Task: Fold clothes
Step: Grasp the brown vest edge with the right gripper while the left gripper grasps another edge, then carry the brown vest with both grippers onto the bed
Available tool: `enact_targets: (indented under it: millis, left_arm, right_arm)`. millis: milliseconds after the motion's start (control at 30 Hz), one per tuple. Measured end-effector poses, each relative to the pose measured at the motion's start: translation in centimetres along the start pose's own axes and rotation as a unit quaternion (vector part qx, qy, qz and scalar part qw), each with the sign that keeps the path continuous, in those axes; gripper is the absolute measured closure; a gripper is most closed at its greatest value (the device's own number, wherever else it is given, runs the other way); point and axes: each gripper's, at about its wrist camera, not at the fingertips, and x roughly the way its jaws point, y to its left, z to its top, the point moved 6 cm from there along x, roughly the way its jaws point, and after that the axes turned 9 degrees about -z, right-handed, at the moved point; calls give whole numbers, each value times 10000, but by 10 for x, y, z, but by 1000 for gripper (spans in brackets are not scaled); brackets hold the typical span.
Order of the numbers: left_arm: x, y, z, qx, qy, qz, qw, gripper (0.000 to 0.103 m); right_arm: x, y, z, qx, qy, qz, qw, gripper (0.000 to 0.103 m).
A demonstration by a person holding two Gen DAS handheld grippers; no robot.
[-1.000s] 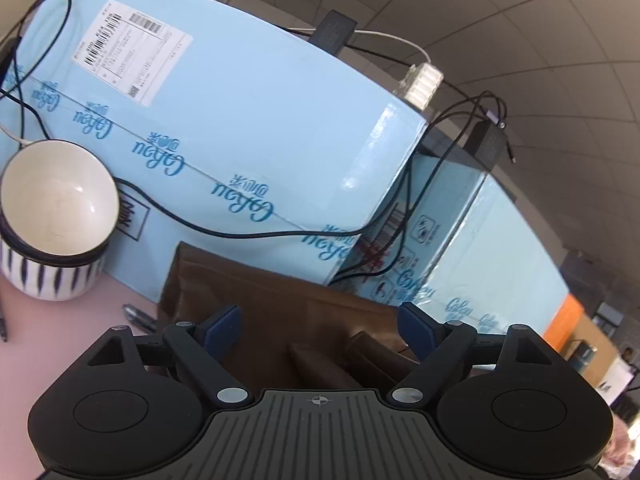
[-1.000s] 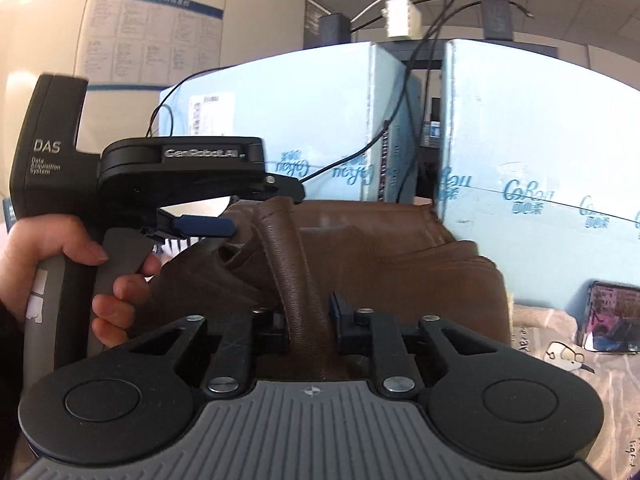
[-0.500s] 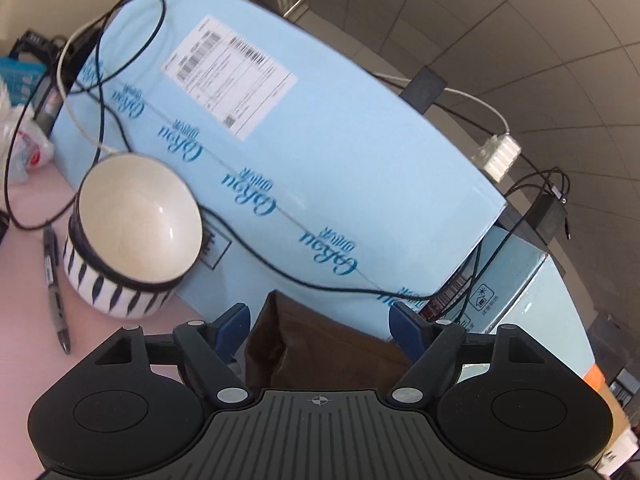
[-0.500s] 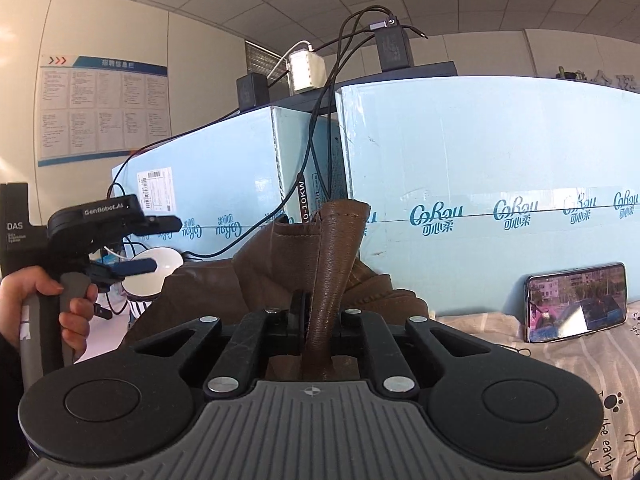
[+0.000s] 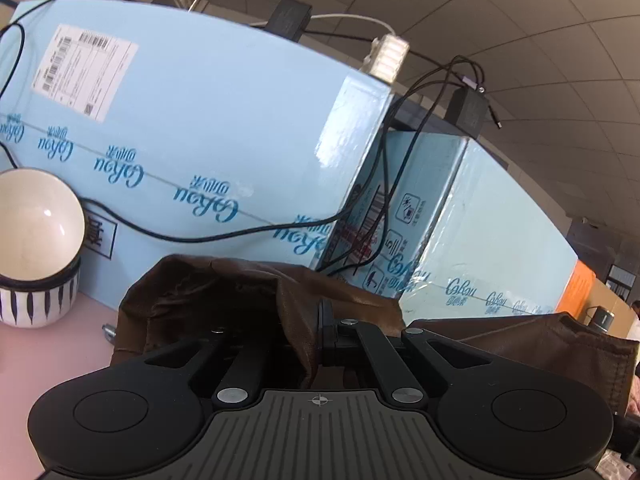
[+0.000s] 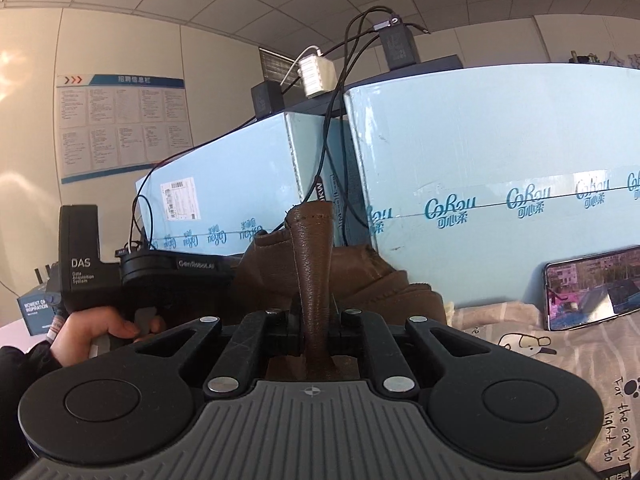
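Observation:
A brown leather-like garment [image 5: 248, 304] is bunched in front of pale blue boxes. My left gripper [image 5: 298, 332] is shut on a fold of the brown garment; the cloth drapes over its fingers and hides the tips. My right gripper [image 6: 316, 324] is shut on a narrow strip of the same garment [image 6: 314, 256], which stands upright out of the jaws. The left gripper's body [image 6: 132, 276], held by a hand, shows at the left of the right wrist view, touching the garment.
Large pale blue cartons [image 5: 208, 132] stand close behind, with black cables [image 5: 224, 234] and chargers on top. A striped white bowl [image 5: 36, 248] sits at left on a pink surface. A phone [image 6: 592, 286] leans on a carton at right, above a printed cloth [image 6: 560, 344].
My left gripper was open and has shut on the garment, after swinging left and back. My right gripper has stayed shut on the strip and lifted it.

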Motion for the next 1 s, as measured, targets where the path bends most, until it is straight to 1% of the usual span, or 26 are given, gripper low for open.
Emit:
enact_targets:
  millis: [67,100,167,200,267,333,433,500,533,600,667,767,800,867,900,933,967,1000]
  left_arm:
    - [-12,-19,8,96,-301,-138,9994,103]
    - [-20,-33,11,237,-462,-198,9985,103]
    - [-35,-62,18,533,-782,-311,9950,103]
    - [-40,-78,20,646,-906,-456,9927,103]
    - [-51,-110,23,863,-1145,-764,9867,103]
    - [-62,-142,26,1079,-1382,-1071,9787,103]
    - [-68,-187,13,1358,-1417,-1614,9672,103]
    - [-69,-212,-5,1377,-1215,-2073,9609,103]
    - [-69,-224,-18,1377,-1036,-2262,9587,103]
    - [-70,-248,-47,1490,-586,-2618,9518,103]
    - [-73,-271,-78,1620,-127,-2956,9414,103]
    - [-79,-295,-112,1680,436,-3287,9283,103]
    - [-81,-300,-122,1696,611,-3331,9255,103]
    - [-86,-308,-138,1773,923,-3472,9163,103]
    - [-87,-311,-145,1775,1082,-3514,9129,102]
    - [-87,-312,-153,1748,1234,-3486,9125,102]
    - [-84,-311,-161,1754,1429,-3406,9126,102]
    - [-81,-311,-170,1764,1628,-3319,9122,102]
  right_arm:
    - [-9,-14,11,66,-169,-96,9998,97]
    - [-14,-22,18,108,-267,-155,9995,97]
    - [-25,-42,32,188,-483,-309,9982,97]
    - [-32,-56,42,237,-613,-432,9969,97]
    - [-42,-85,57,405,-770,-671,9939,98]
    - [-52,-116,70,572,-899,-939,9899,98]
    - [-70,-162,77,744,-981,-1373,9829,98]
    - [-87,-199,71,851,-896,-1673,9781,98]
    - [-95,-216,66,889,-839,-1829,9755,98]
    - [-113,-251,53,941,-660,-2155,9697,98]
    - [-131,-285,34,1053,-381,-2453,9630,98]
    - [-158,-332,5,1225,-11,-2874,9500,96]
    - [-166,-346,-3,1305,119,-2965,9460,92]
    - [-180,-368,-16,1478,416,-3041,9402,84]
    - [-188,-376,-20,1515,505,-3106,9370,72]
    - [-195,-381,-22,1483,487,-3280,9317,55]
    - [-202,-385,-23,1457,452,-3460,9257,47]
    - [-209,-387,-20,1468,335,-3630,9195,33]
